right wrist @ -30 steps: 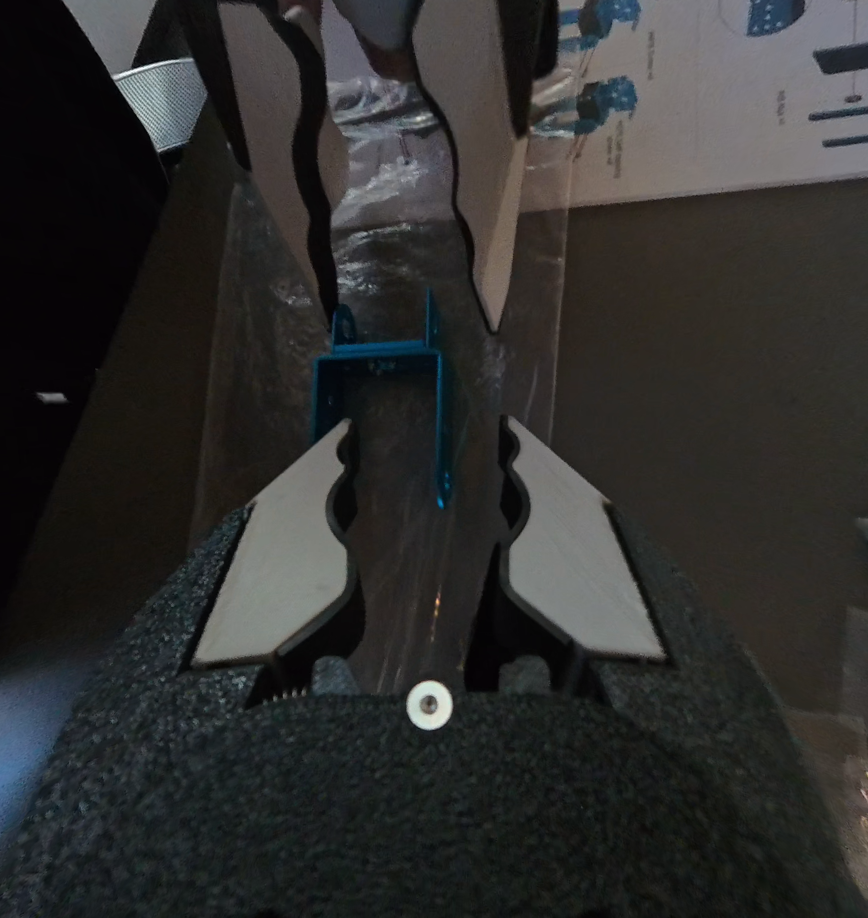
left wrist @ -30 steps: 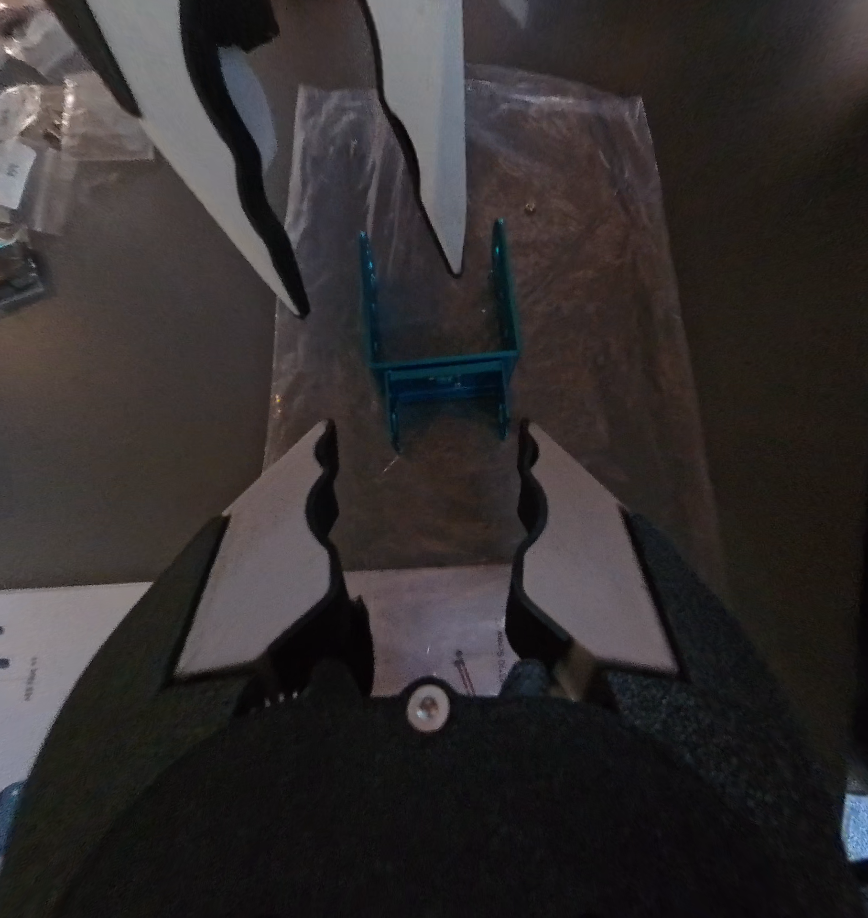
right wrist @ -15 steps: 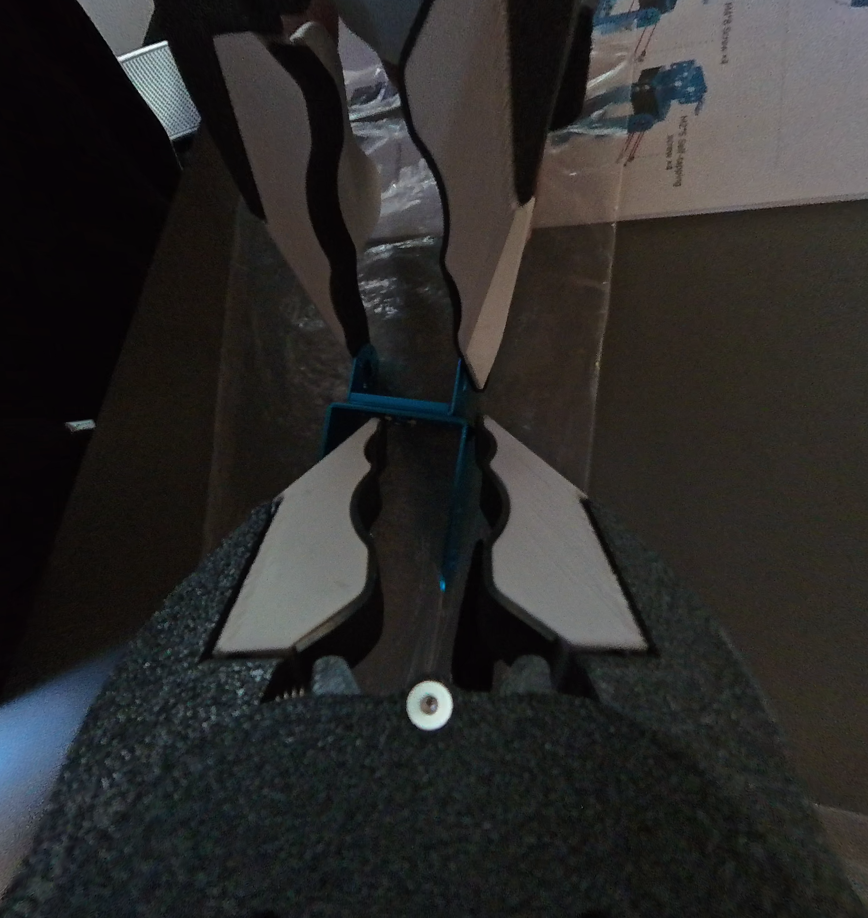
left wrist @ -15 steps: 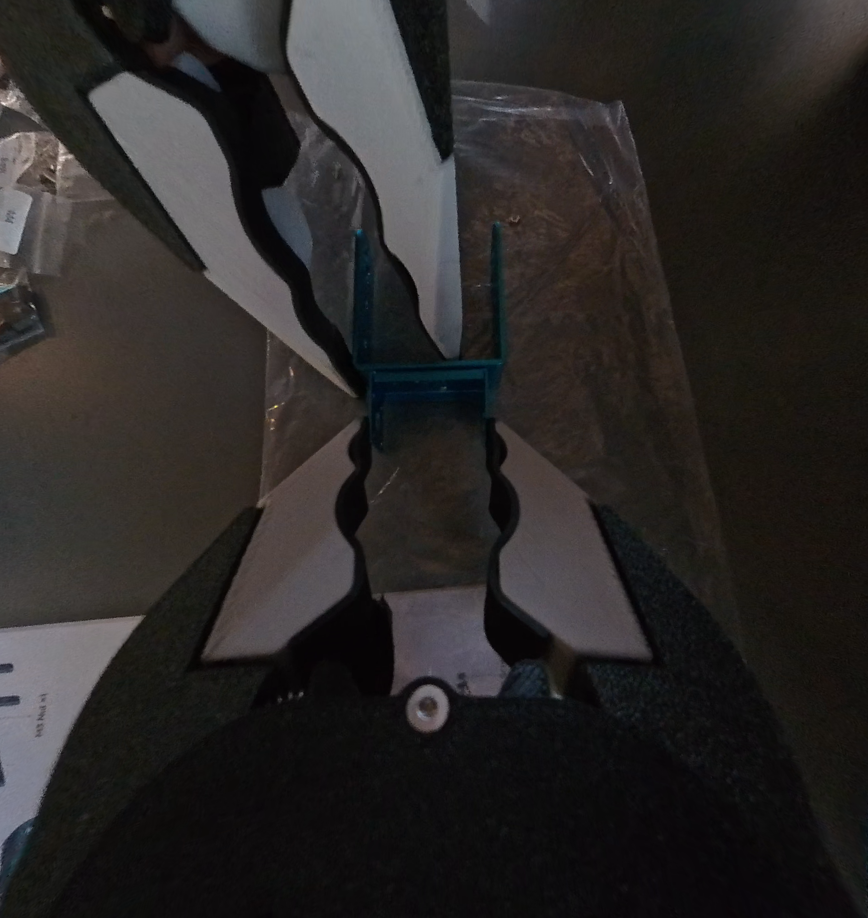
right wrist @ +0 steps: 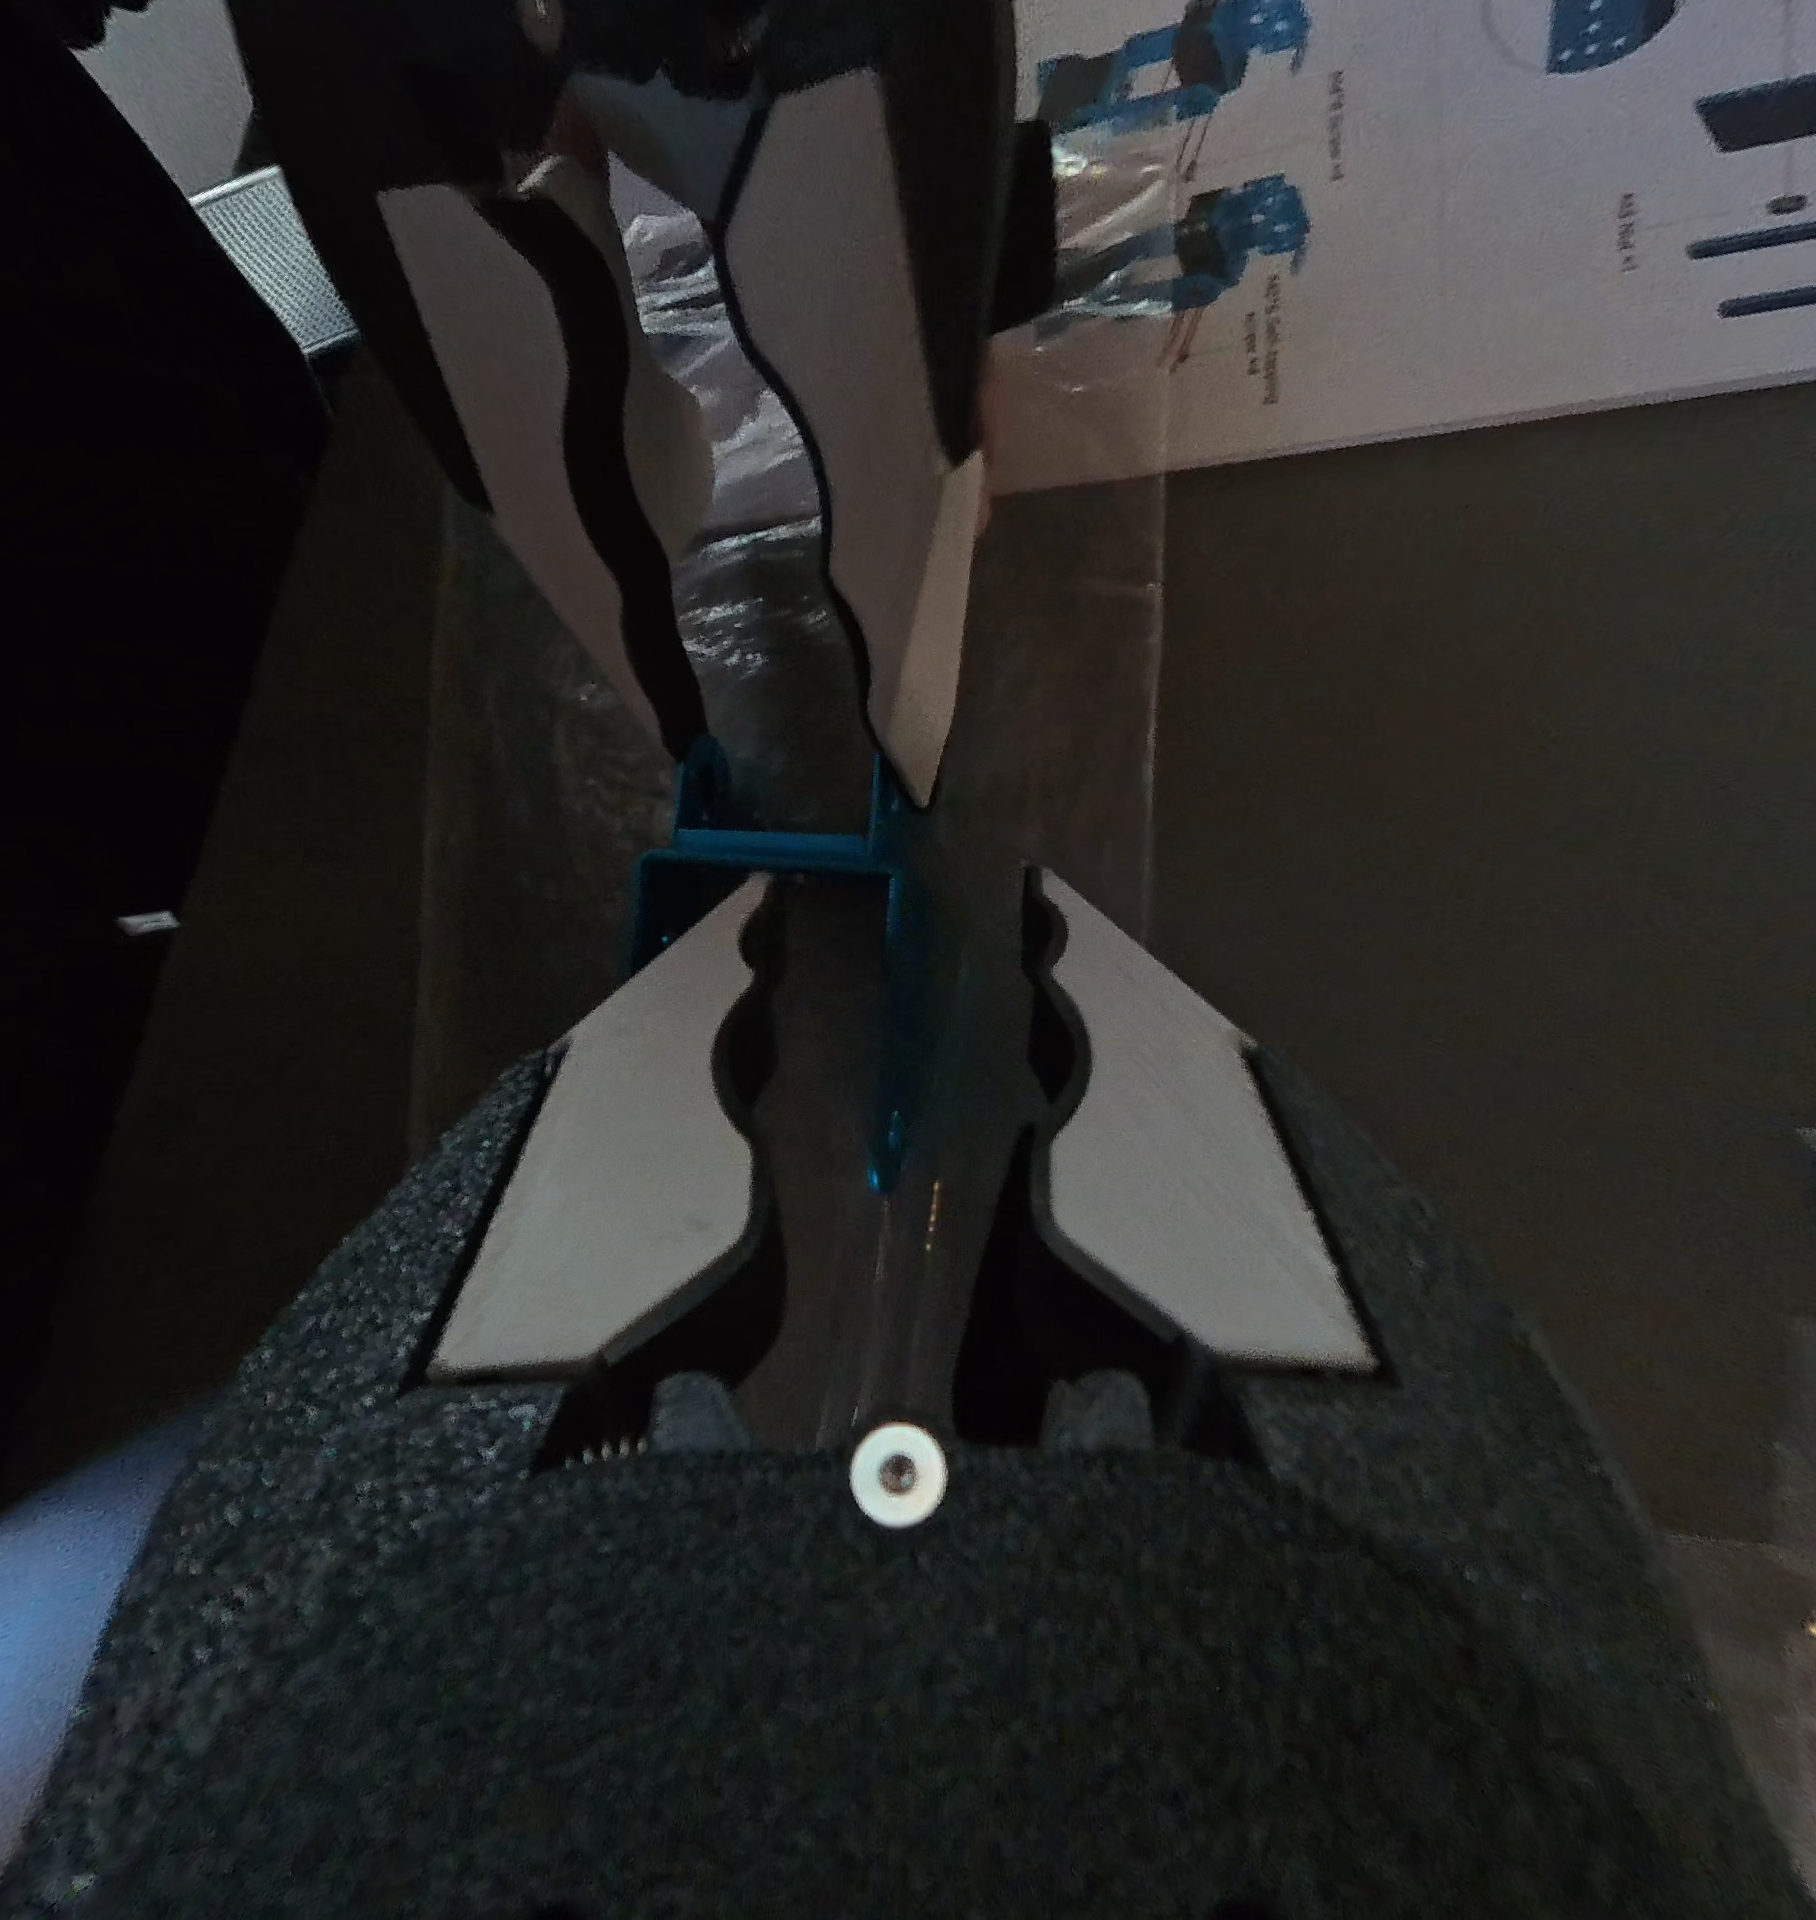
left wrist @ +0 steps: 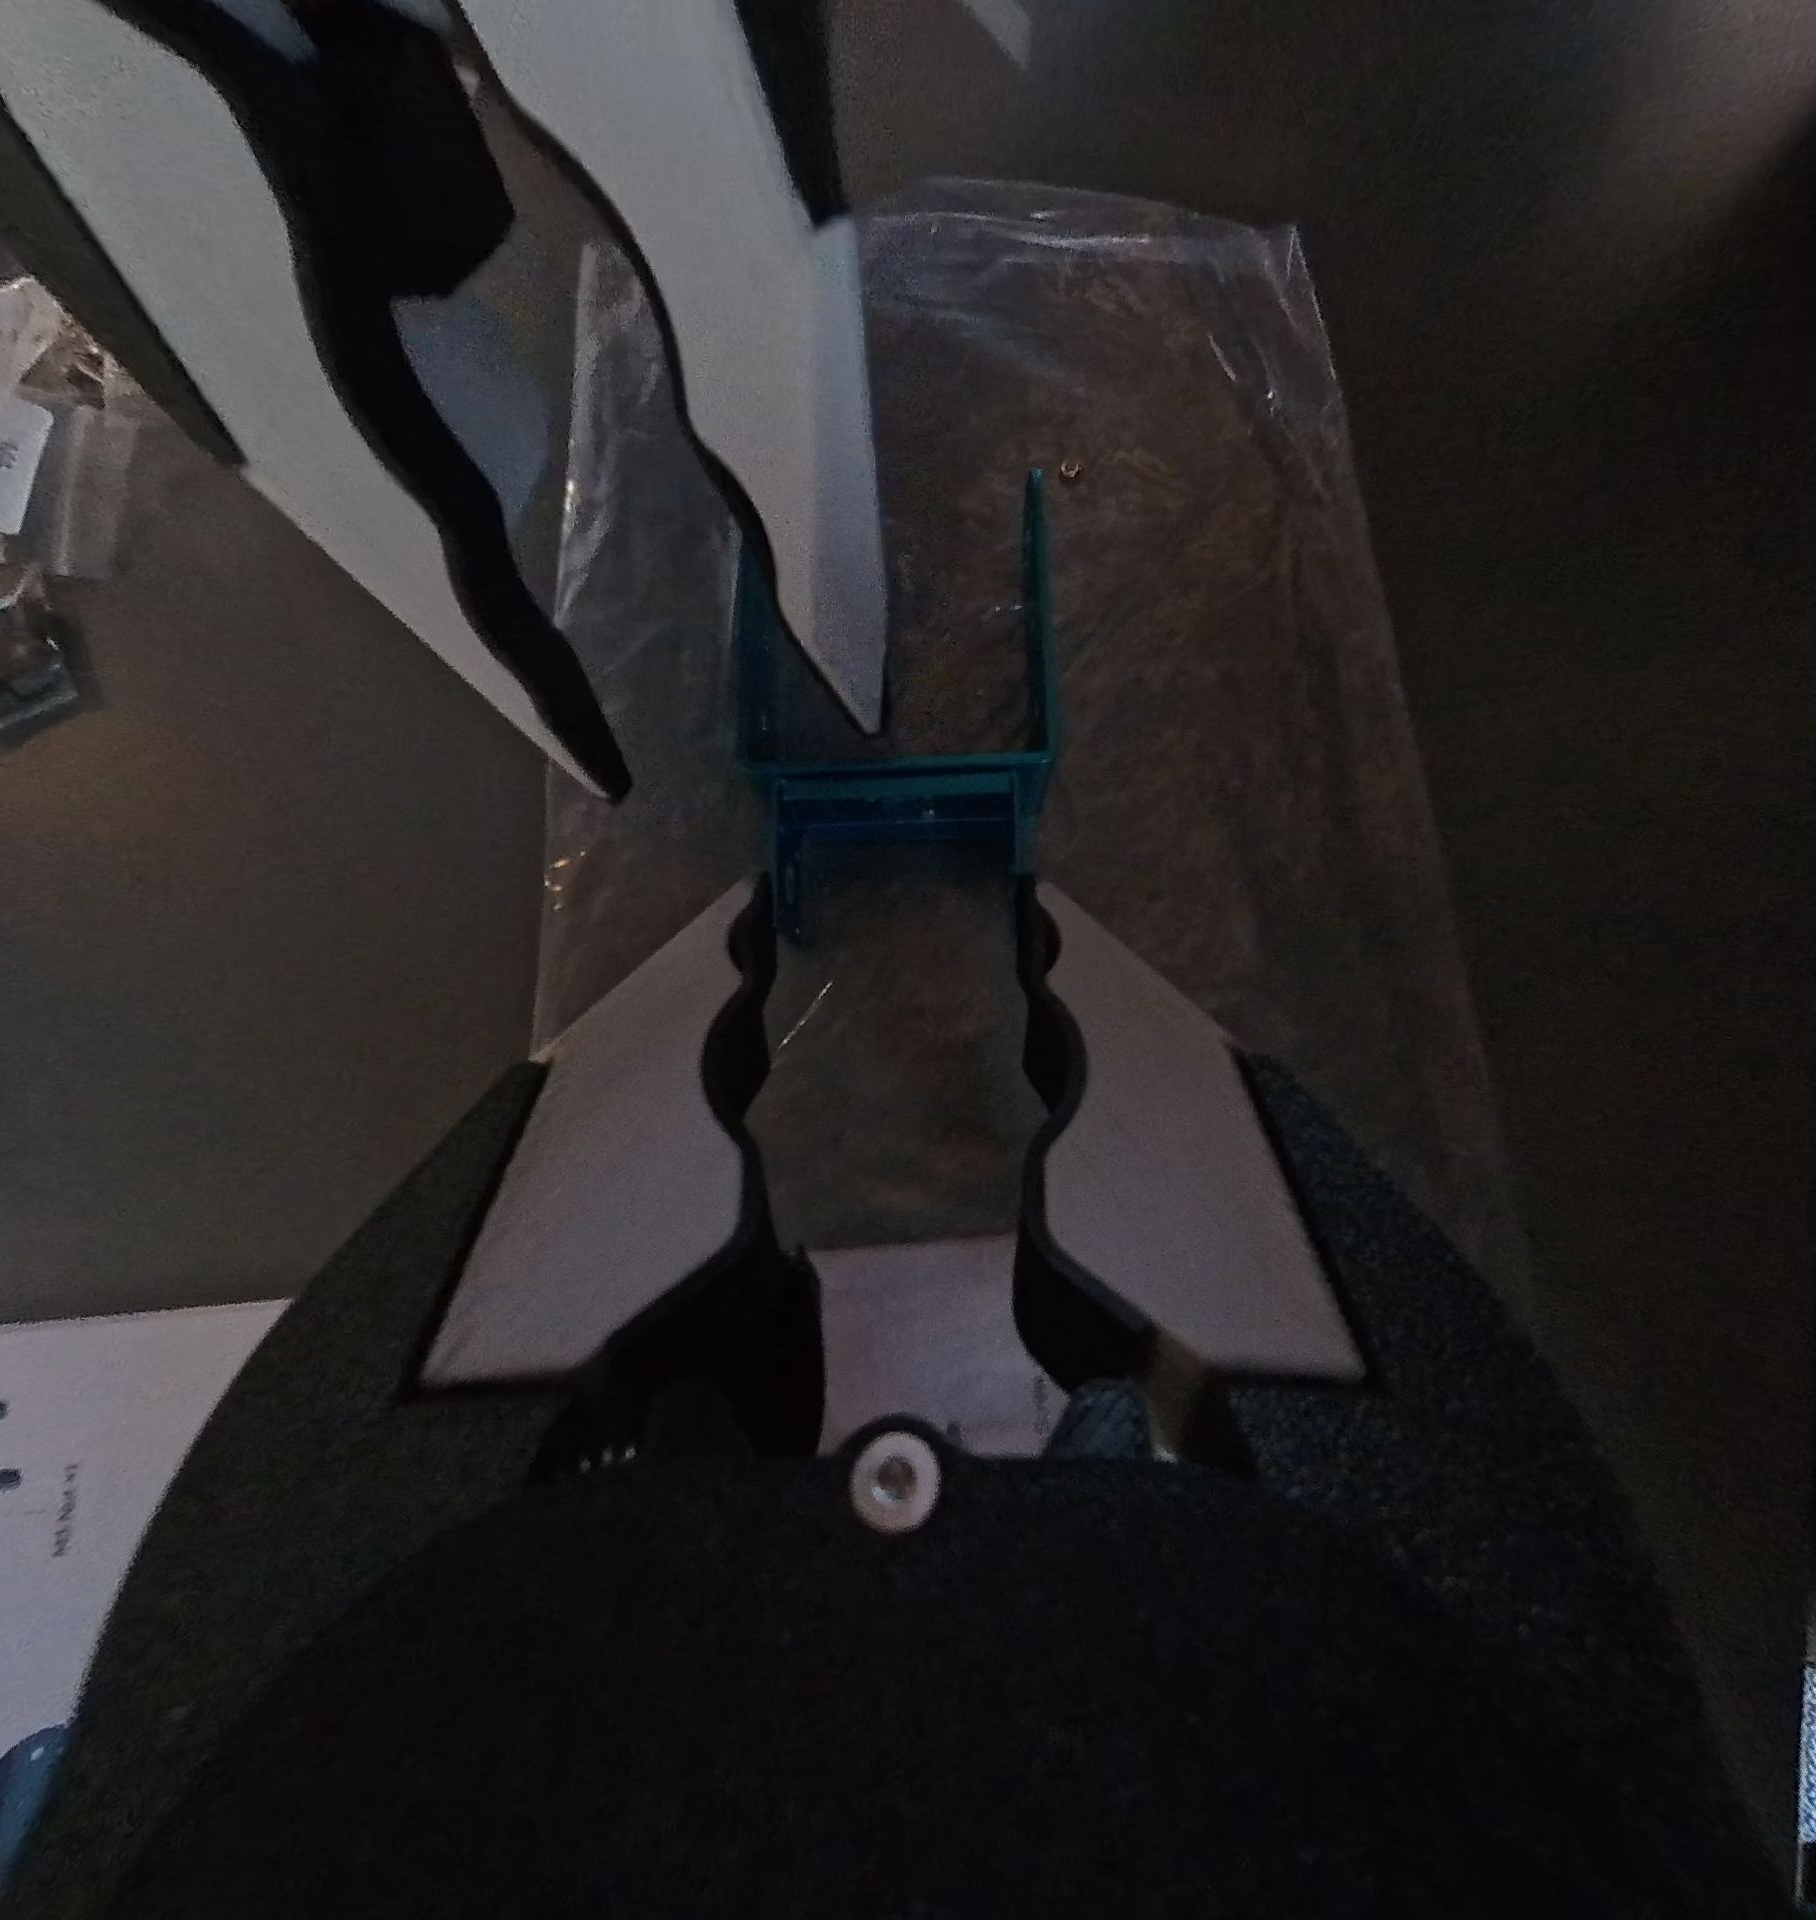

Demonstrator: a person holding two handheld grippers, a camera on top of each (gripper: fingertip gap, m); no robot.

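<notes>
A blue H-shaped metal bracket (left wrist: 899, 790) is being gripped at its near legs between the tips of the left gripper (left wrist: 896, 914), whose fingers (left wrist: 675, 1039) are being kept partly apart, spaced to the bracket's width. The bracket is lying on a clear plastic bag (left wrist: 1195, 727) spread over the dark brown desk (left wrist: 208, 987). From the far side, the right gripper (right wrist: 893, 904) is being held with its fingers wide apart, one bracket leg lying between them untouched. A white printed instruction sheet (right wrist: 1506, 260) is lying on the desk beyond, and small clear parts bags (left wrist: 0, 468) are being seen at the left edge.
</notes>
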